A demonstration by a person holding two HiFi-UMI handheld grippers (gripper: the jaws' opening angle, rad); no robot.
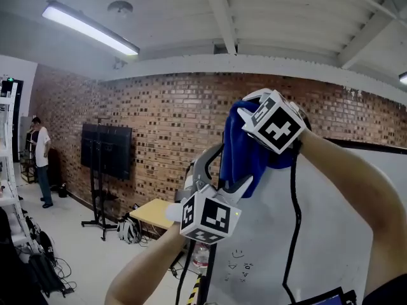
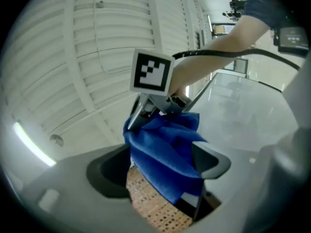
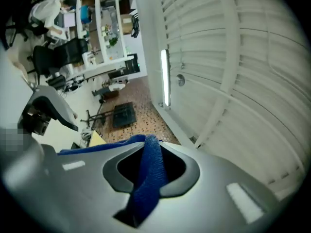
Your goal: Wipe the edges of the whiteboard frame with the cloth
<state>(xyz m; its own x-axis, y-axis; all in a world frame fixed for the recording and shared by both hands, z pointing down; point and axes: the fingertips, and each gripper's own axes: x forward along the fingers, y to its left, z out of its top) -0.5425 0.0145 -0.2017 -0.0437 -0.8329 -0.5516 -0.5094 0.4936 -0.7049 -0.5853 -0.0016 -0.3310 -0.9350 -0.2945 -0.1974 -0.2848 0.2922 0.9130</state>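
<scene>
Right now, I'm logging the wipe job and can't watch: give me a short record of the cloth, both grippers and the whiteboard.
cloth: blue, bunched, raised near the upper corner of the whiteboard
right gripper: shut on the cloth
left gripper: jaws apart, cloth hanging between them
frame: dark top edge; contact with cloth cannot be told

Bright ceiling tube (image 1: 89,28) lighting; gripper views fisheye-warped, edges blurred.
</scene>
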